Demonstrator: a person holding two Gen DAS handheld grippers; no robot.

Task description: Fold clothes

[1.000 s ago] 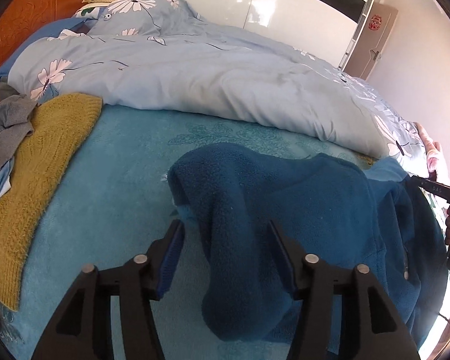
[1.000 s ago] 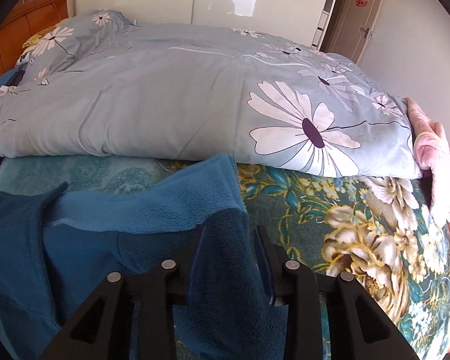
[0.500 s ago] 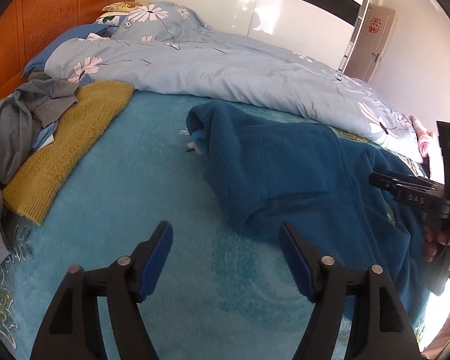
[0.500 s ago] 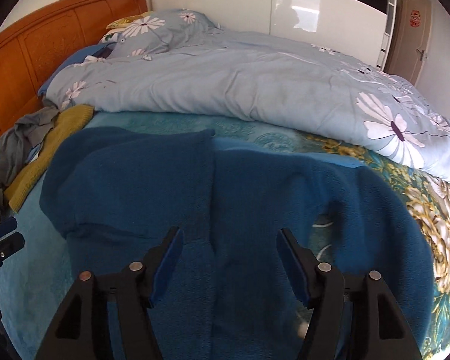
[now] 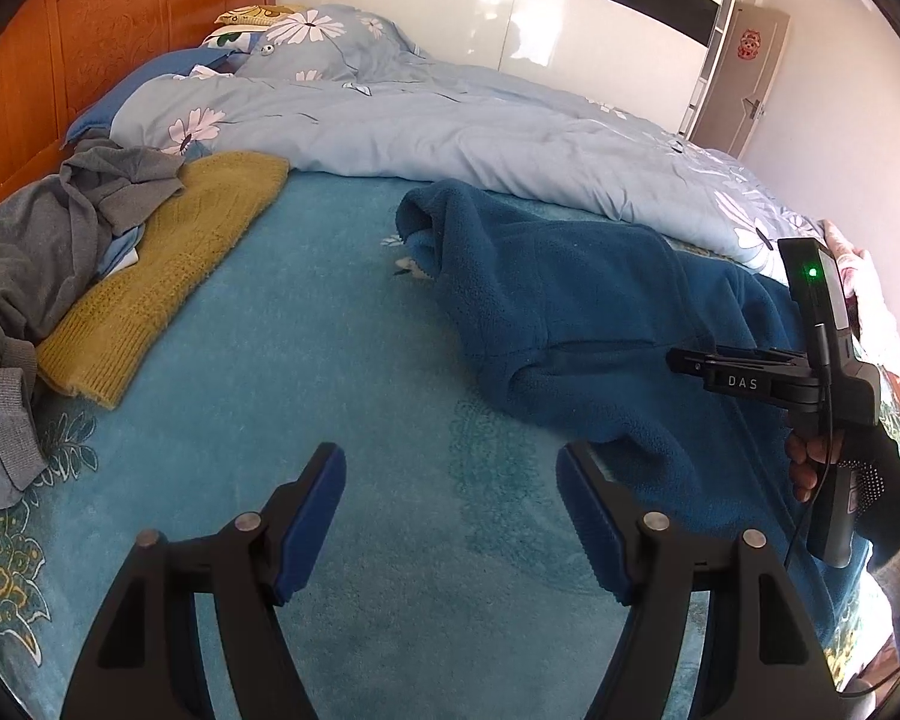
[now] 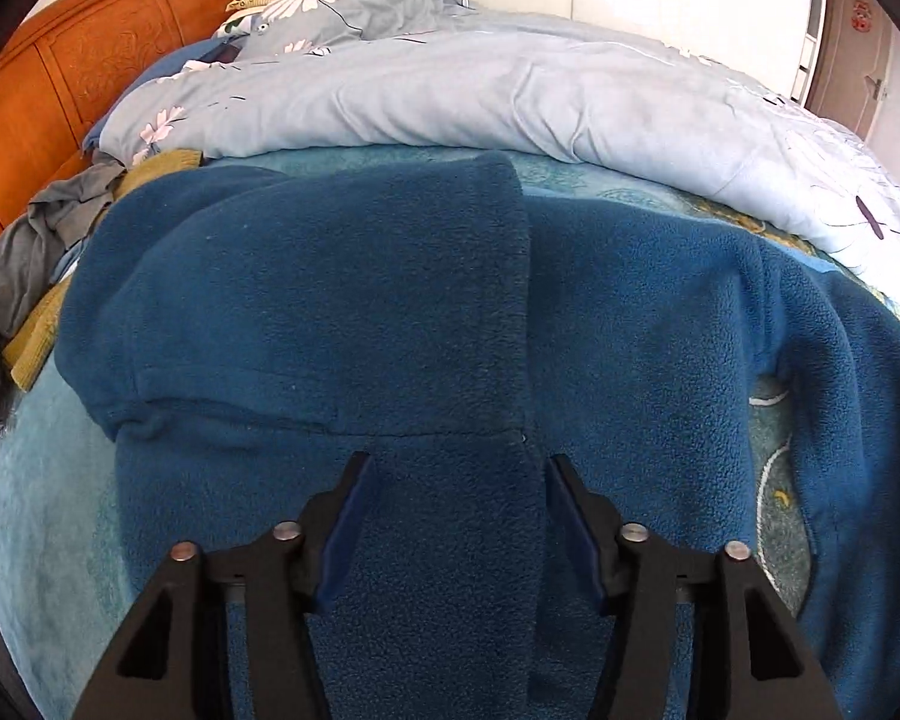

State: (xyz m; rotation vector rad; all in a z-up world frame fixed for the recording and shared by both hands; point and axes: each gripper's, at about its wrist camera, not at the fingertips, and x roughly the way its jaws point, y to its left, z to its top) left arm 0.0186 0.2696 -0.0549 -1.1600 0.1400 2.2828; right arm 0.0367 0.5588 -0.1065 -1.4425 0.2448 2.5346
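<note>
Fleece (image 6: 390, 312): we see the dark blue fleece spread on the teal bedspread (image 5: 306, 360), just in front of the pale floral duvet (image 5: 510, 138), one panel folded over its middle
Left gripper (image 5: 450, 516): jaws wide, nothing between them, over bare bedspread beside the fleece's near corner; they have just been opening
Right gripper (image 6: 456, 516): jaws half wide, straddling the fleece's centre seam, pads apart from the cloth; they have just been closing
Other clothes: mustard sweater (image 5: 168, 264) and grey garment (image 5: 42, 240), well apart from the fleece, toward the headboard
Risk: we judge a pinch at the seam may catch one layer only, so the fold slides open
Risk: thick pile may bunch if dragged
</note>
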